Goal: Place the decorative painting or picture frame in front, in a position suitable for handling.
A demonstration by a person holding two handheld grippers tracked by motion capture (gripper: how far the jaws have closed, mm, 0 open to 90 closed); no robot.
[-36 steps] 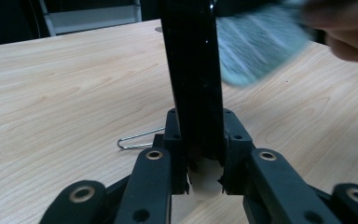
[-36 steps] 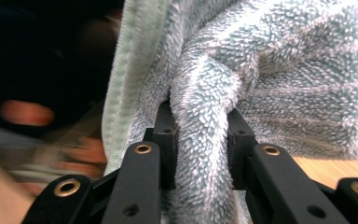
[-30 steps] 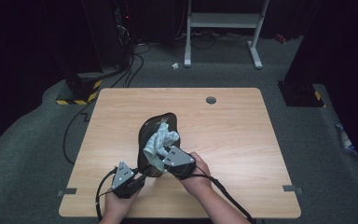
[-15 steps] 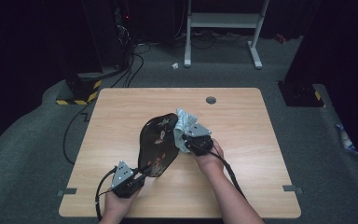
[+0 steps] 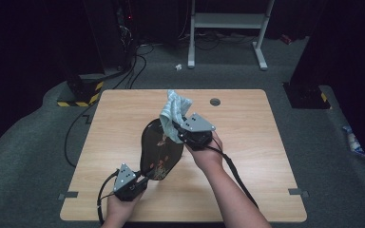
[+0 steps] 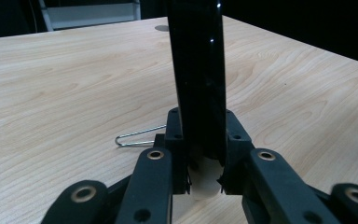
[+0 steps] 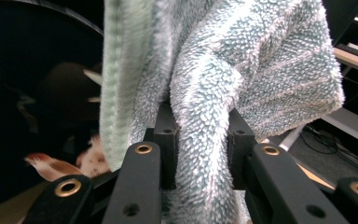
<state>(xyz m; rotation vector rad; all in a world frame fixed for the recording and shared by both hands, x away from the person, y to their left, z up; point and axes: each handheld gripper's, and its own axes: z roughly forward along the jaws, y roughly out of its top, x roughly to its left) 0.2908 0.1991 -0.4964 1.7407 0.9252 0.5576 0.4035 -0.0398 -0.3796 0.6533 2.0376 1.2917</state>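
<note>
Overall light: bright on the table (image 5: 123, 114), lit from above; room around it nearly black.
Shadows: soft and faint under the hands, no hard edges.
Glare: thin white streaks of reflected light on the glossy black tray (image 6: 198, 70) in the left gripper view.
Focus: high view slightly soft and grainy; towel (image 7: 242, 60) fibres crisp in the right gripper view, background behind blurred.
Near edge: black jaws at the bottom of both gripper views slightly soft.
</note>
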